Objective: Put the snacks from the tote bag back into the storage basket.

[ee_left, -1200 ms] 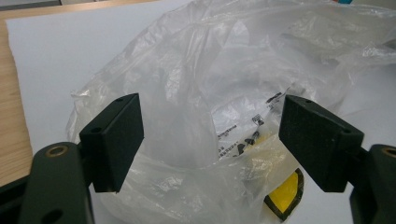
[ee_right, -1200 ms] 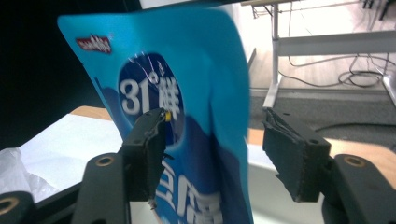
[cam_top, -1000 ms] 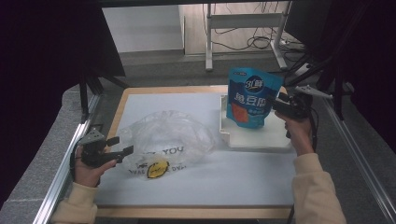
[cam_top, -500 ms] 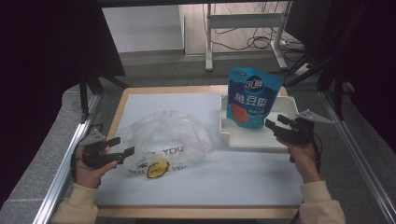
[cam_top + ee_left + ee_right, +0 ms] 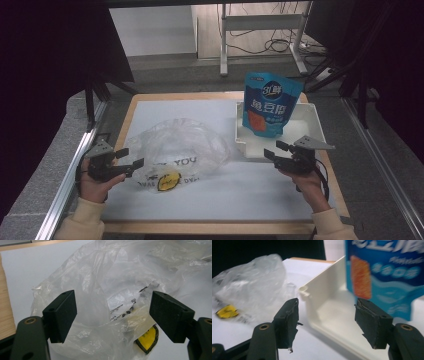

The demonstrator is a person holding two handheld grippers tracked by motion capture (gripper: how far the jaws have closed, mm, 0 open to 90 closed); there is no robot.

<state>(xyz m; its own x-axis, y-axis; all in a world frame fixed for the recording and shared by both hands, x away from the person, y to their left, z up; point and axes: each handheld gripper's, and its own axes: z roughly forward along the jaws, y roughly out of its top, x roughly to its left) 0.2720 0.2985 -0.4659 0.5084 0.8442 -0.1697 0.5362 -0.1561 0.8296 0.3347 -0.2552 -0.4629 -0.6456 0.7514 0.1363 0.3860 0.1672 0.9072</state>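
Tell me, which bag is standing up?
The blue bag, upright in the white tray. The clear plastic bag lies crumpled flat on the table.

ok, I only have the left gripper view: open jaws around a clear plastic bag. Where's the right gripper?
Observer: The right gripper is at the front edge of a white tray, jaws open, nothing between them.
Operator: Anything in the tray?
Observer: A blue pouch stands upright in it, toward the back.
Operator: Tray relative to my bag?
Observer: In the high view it sits just right of the plastic bag; I cannot tell whether they touch.
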